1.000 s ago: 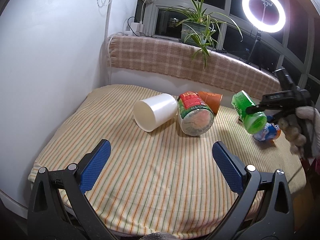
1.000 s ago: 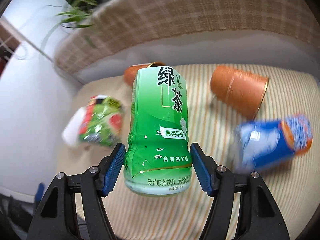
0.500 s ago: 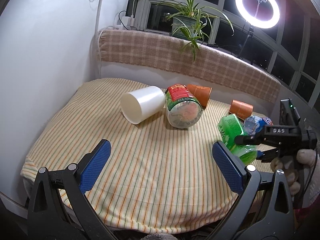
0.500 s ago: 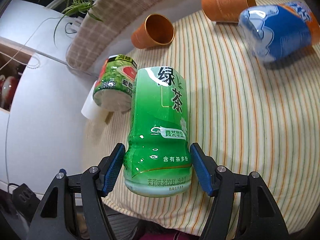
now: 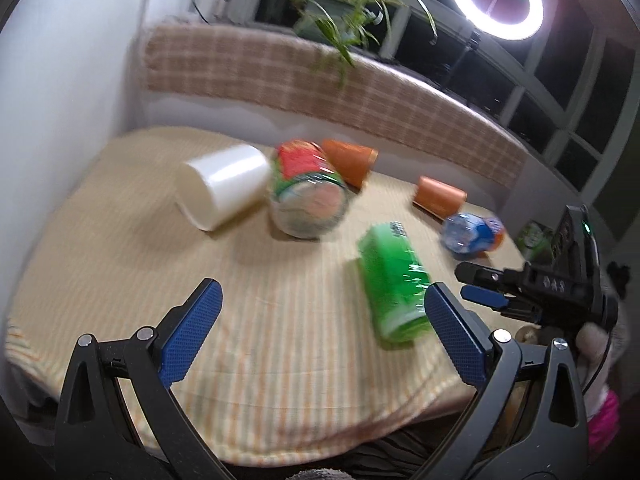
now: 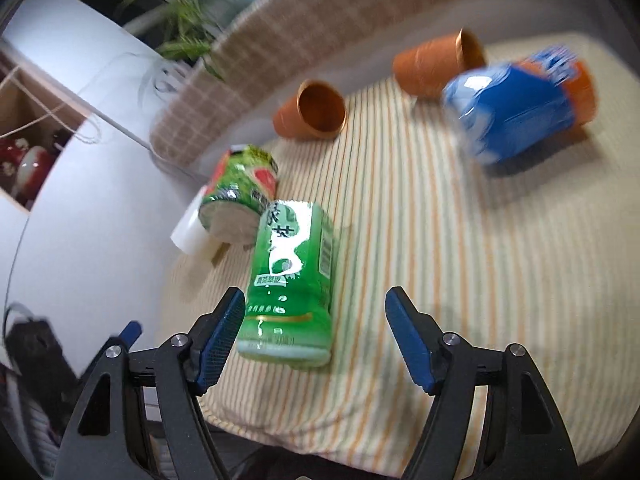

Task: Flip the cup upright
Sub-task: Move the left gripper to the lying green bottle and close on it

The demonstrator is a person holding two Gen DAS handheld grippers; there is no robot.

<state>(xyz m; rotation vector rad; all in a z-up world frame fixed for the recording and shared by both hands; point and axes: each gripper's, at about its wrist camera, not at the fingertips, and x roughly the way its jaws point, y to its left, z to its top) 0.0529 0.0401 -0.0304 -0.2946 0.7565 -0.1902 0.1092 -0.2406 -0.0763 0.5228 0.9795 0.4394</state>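
Note:
A green tea cup (image 5: 394, 280) lies on the striped table near the front right; it also shows in the right wrist view (image 6: 290, 284). My right gripper (image 6: 316, 330) is open just behind it, its left pad close to the cup; in the left wrist view it (image 5: 480, 286) sits to the cup's right. My left gripper (image 5: 320, 336) is open and empty above the front edge. A white cup (image 5: 222, 190), a red-green cup (image 5: 306, 194), two orange cups (image 5: 348, 160) (image 5: 438, 196) and a blue cup (image 5: 472, 234) lie on their sides.
The striped tablecloth (image 5: 260, 340) ends at a front edge near both grippers. A checked ledge (image 5: 320, 76) with a plant (image 5: 340, 20) runs along the back. A white wall (image 5: 60, 100) is at left, a ring light (image 5: 496, 0) at back right.
The right gripper has opened and let go of the green cup, which now lies on the table. The left wrist view has shifted and is blurred by motion.

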